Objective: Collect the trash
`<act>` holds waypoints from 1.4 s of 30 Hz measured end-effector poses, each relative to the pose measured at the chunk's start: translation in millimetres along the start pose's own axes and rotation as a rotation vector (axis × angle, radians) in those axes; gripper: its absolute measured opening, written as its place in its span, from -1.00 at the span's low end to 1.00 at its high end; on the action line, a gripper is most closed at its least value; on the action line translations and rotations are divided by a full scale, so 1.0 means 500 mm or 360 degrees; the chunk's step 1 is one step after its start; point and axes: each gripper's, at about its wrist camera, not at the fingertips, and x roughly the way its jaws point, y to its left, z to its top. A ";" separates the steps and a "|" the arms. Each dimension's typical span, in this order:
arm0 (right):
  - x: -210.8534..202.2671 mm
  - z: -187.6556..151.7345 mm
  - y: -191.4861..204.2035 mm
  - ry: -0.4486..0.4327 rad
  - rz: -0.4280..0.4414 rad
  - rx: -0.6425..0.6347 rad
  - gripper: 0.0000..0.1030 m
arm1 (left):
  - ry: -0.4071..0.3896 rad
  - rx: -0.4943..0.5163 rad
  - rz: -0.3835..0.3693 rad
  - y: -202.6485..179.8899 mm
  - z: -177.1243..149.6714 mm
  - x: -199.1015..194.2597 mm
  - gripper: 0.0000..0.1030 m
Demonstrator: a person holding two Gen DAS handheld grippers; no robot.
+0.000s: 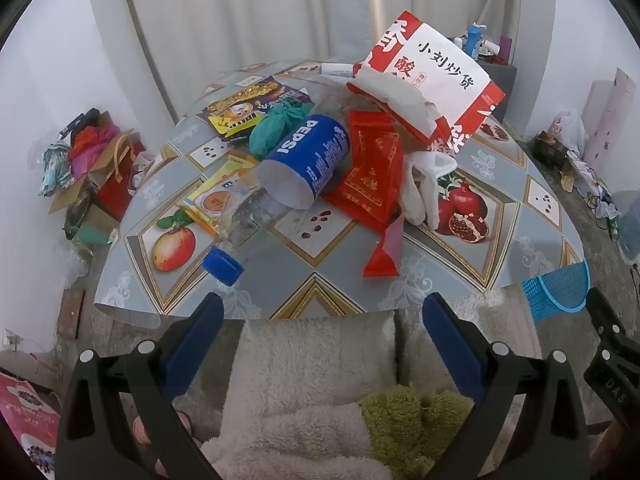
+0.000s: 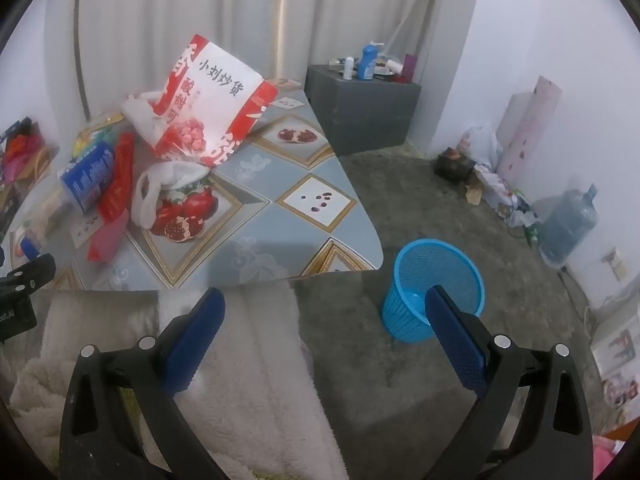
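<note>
Trash lies on a low table with a fruit-print cloth [image 1: 312, 256]: a clear Pepsi bottle [image 1: 296, 160] with a blue cap, a red wrapper [image 1: 372, 176], a big red-and-white snack bag [image 1: 436, 80], a white crumpled bag [image 1: 424, 184], a teal wad [image 1: 276, 124] and yellow packets [image 1: 216, 196]. My left gripper [image 1: 320, 312] is open and empty at the table's near edge. My right gripper [image 2: 324, 304] is open and empty, next to a blue mesh basket [image 2: 436, 280] on the floor. The basket also shows in the left wrist view [image 1: 560, 288].
A white fleece-covered lap [image 1: 312, 380] lies below both grippers. A dark cabinet [image 2: 360, 108] with bottles stands behind the table. A water jug [image 2: 568, 220] and clutter line the right wall. Boxes and bags [image 1: 92, 168] pile left of the table.
</note>
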 end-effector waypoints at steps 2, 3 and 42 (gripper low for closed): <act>0.000 -0.001 0.001 -0.0001 0.0001 -0.0001 0.85 | -0.0002 0.0000 0.0002 0.000 -0.001 0.000 0.89; 0.001 -0.001 0.001 -0.0001 0.0001 -0.0002 0.85 | -0.0003 -0.0001 -0.0001 0.001 -0.001 0.000 0.89; 0.003 -0.003 -0.001 -0.0010 0.0020 0.0027 0.85 | 0.0003 -0.0009 -0.0025 0.025 -0.011 0.012 0.89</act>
